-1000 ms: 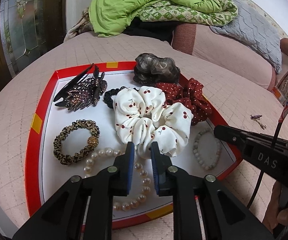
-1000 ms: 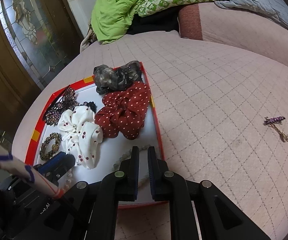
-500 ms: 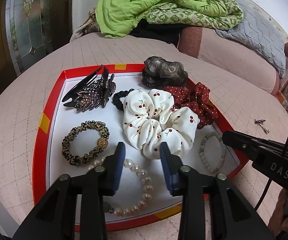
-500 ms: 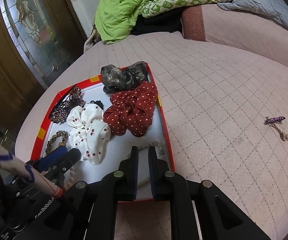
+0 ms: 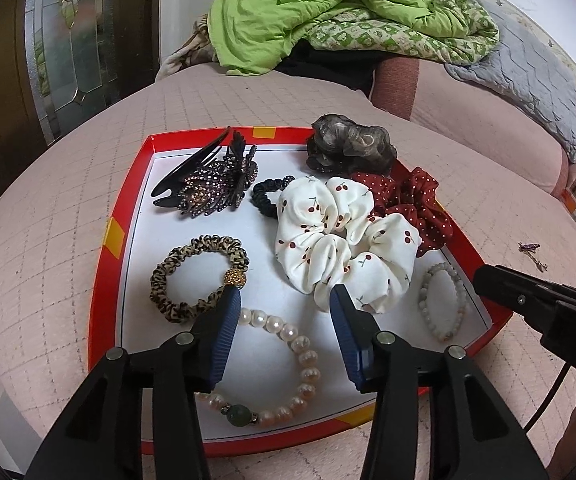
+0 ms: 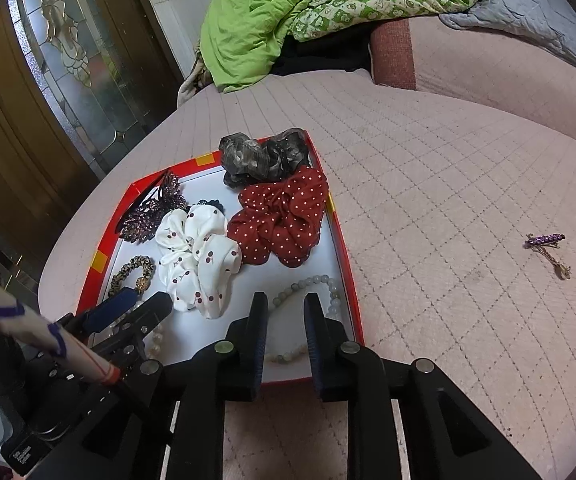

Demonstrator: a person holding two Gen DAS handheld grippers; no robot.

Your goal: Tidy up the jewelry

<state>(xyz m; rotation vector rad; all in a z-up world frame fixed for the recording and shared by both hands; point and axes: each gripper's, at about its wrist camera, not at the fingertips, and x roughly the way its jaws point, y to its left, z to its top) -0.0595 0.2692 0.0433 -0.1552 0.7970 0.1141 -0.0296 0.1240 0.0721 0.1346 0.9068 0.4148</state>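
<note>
On the quilted pink bedspread, red-rimmed tray, green blanket behind

Red tray on bed holds: pearl bracelet near edge, leopard hair tie, cherry-print scrunchie centre, red polka-dot scrunchie, grey scrunchie, rhinestone hair clip, pale bead bracelet. Purple hairpin lies well apart on my right.

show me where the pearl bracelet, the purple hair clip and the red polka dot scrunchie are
pearl bracelet [image 5: 303, 347]: left wrist view, pearls on its right side.
purple hair clip [image 6: 546, 239]: right wrist view, its jewelled bar.
red polka dot scrunchie [image 6: 284, 216]: right wrist view, middle of its gathered fabric.
</note>
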